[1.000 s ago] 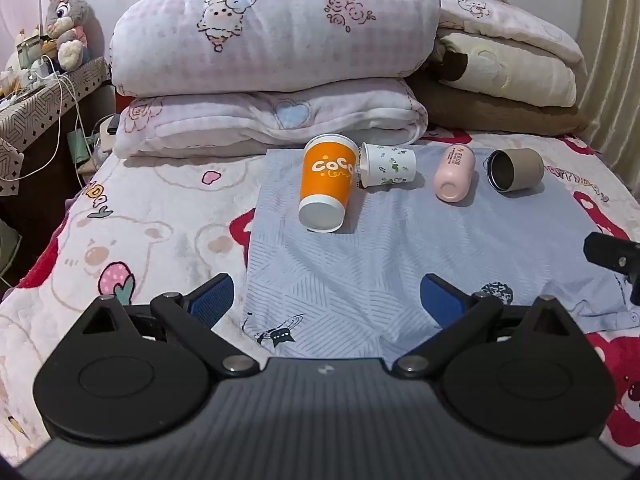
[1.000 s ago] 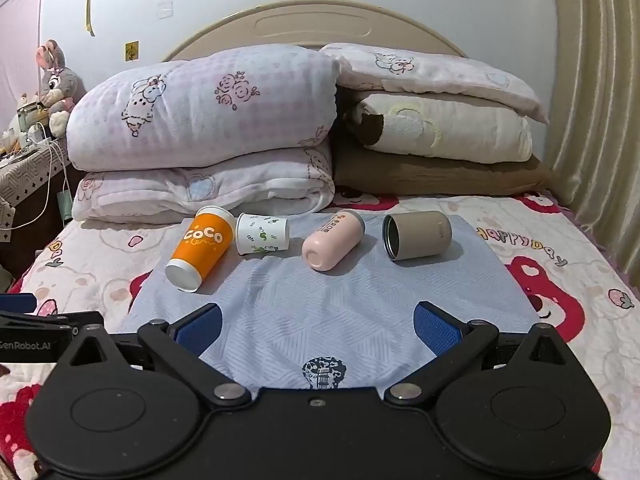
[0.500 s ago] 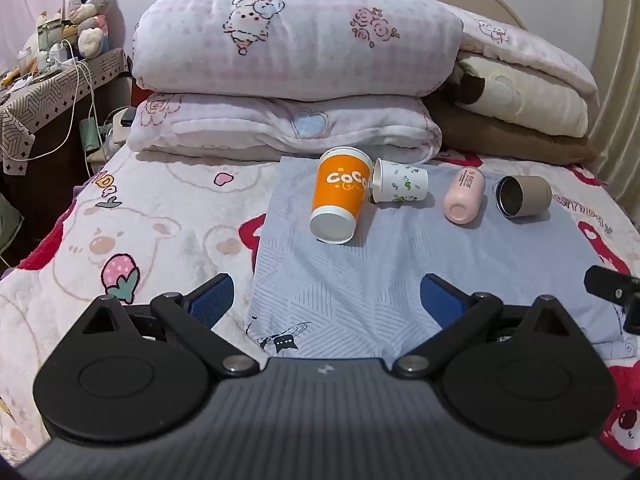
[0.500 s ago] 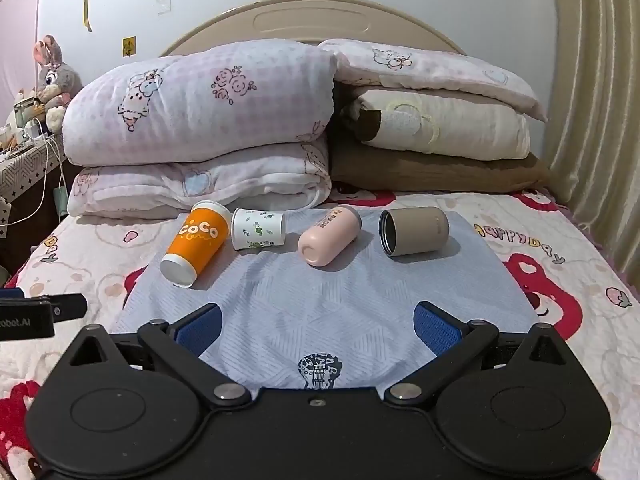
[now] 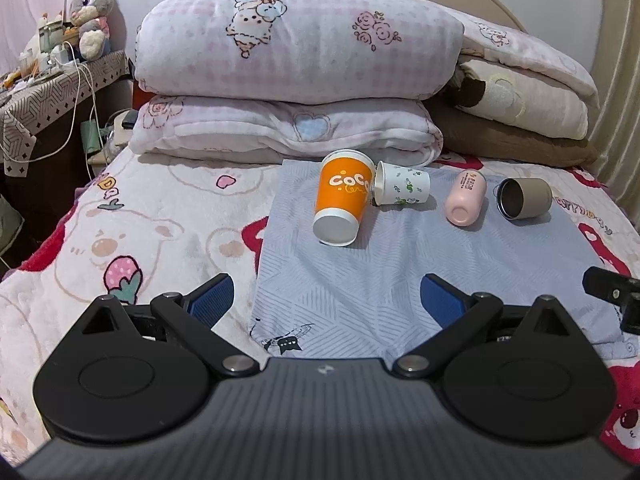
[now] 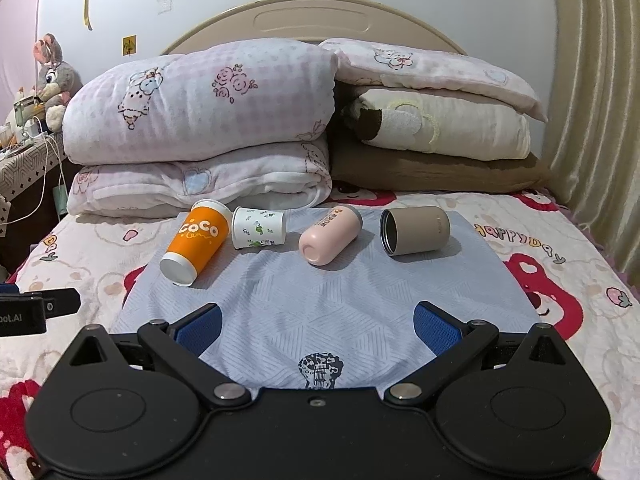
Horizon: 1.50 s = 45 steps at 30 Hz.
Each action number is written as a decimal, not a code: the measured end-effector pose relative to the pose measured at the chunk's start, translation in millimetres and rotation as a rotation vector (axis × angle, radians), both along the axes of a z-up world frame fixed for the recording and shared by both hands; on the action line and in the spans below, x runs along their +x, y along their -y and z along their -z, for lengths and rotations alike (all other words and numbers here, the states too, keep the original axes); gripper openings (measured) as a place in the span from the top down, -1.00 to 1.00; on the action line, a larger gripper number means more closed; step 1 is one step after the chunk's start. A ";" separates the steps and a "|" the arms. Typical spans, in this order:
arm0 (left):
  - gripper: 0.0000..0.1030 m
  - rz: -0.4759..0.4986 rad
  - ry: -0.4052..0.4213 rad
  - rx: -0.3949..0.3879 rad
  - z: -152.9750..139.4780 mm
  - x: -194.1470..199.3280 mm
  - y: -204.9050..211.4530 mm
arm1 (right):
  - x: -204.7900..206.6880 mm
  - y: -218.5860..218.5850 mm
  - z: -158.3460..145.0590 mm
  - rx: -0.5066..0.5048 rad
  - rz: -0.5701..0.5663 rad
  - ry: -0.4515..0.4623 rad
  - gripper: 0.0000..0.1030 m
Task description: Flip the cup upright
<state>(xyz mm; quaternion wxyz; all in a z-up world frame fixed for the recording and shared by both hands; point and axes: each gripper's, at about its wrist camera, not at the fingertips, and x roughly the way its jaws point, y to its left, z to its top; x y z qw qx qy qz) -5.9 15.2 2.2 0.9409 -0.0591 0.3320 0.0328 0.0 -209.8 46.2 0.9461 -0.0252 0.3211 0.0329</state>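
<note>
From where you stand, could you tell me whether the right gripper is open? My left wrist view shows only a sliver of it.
Observer: Yes, the right gripper is open, with nothing between its blue pads.
Operator: Thank you. What lies straight ahead of it?
Observer: The pink tumbler, lying on its side, well apart from the fingers.
Operator: Is anything close under it?
Observer: Only the grey cloth, with a guitar print just ahead of the gripper body.
</note>
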 end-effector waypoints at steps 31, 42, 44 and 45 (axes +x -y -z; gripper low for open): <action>-1.00 0.018 -0.002 0.000 3.6 -2.5 2.9 | -1.9 -3.0 13.2 0.005 -0.048 -0.043 -1.00; -1.00 0.025 -0.017 0.002 6.1 0.3 2.8 | 1.2 1.3 15.5 0.039 -0.050 -0.068 -1.00; -1.00 0.026 -0.017 0.001 5.9 0.3 2.7 | 1.4 1.8 16.1 0.043 -0.050 -0.071 -1.00; -1.00 0.029 -0.015 -0.001 5.9 0.0 2.8 | 1.3 2.0 16.2 0.044 -0.050 -0.071 -1.00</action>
